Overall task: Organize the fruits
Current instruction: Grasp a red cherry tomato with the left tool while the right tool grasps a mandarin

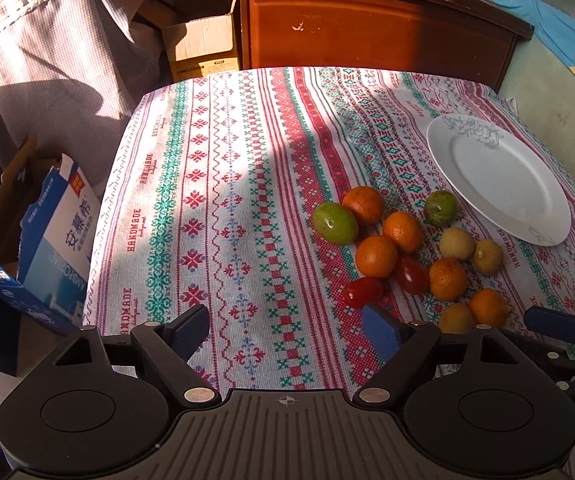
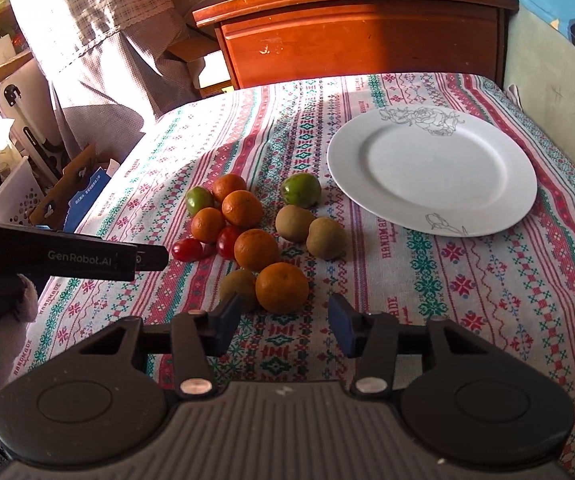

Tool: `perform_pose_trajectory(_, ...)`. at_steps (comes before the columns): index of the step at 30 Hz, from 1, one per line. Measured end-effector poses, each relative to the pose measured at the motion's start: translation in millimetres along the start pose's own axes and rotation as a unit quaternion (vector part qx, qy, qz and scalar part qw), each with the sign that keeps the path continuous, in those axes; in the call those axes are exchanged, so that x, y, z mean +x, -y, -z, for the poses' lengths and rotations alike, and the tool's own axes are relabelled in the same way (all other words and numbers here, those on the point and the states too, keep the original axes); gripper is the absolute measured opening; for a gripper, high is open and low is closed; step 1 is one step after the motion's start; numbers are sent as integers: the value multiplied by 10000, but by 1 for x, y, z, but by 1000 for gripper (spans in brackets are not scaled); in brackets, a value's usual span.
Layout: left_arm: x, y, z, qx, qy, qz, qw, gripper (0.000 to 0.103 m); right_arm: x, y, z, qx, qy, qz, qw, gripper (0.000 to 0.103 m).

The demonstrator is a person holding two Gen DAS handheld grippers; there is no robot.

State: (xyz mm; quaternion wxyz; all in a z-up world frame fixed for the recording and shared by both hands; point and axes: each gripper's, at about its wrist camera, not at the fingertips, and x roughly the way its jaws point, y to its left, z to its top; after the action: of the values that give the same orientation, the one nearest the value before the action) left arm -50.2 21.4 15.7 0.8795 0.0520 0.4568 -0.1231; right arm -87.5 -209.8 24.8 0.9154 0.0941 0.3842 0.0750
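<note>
We see a table under a striped patterned cloth (image 2: 467, 280), sunlit, with a wooden cabinet (image 2: 359, 36) beyond its far edge. The fruits (image 2: 255, 236) lie clustered left of an empty white plate (image 2: 431, 172). Our left gripper (image 1: 285, 332) and right gripper (image 2: 285, 316) both hover released.

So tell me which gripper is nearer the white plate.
Right. The right gripper sits just short of the white plate, past the fruit; the left gripper hangs farther left.
</note>
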Motion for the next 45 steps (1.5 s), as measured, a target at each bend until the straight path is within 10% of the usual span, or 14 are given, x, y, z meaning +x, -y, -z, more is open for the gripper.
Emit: perform_pose_trajectory(45, 16, 26, 10, 493, 529, 711, 9948, 22, 11, 10, -2, 179, 229, -210, 9994, 30)
